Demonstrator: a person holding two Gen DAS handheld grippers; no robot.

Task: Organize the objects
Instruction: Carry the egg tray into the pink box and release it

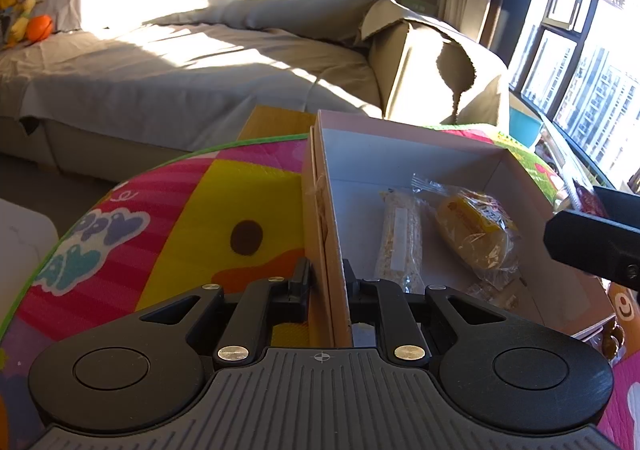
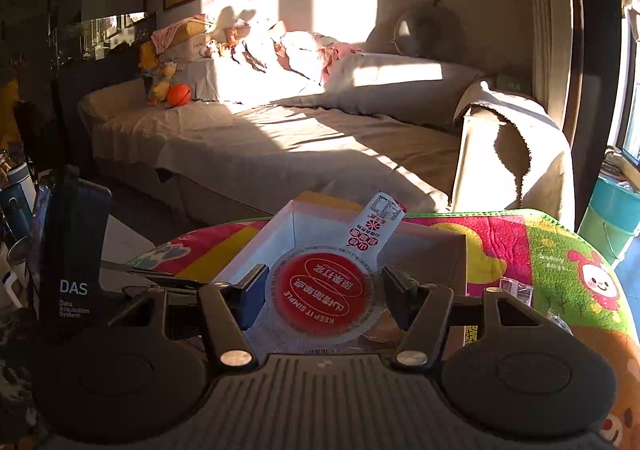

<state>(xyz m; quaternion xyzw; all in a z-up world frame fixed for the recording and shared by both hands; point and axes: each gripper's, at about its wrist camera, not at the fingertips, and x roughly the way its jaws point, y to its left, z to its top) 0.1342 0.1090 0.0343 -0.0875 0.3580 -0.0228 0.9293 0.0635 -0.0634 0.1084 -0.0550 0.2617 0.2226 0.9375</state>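
Cardboard box [image 1: 404, 154], white-lined, centre frame: your left tongs [image 1: 328, 278] pinch its wall; your right tongs [image 2: 324, 286] grip a clear round red-labelled snack packet [image 2: 326, 292].

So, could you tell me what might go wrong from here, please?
The left gripper pinches only the thin wall of the cardboard box; that wall could bend, or the box shift.

The round red snack pack sits between the right gripper fingers, and its crinkly clear wrapper may slip.

Dropped carelessly, it could land on the yellow snack bag.
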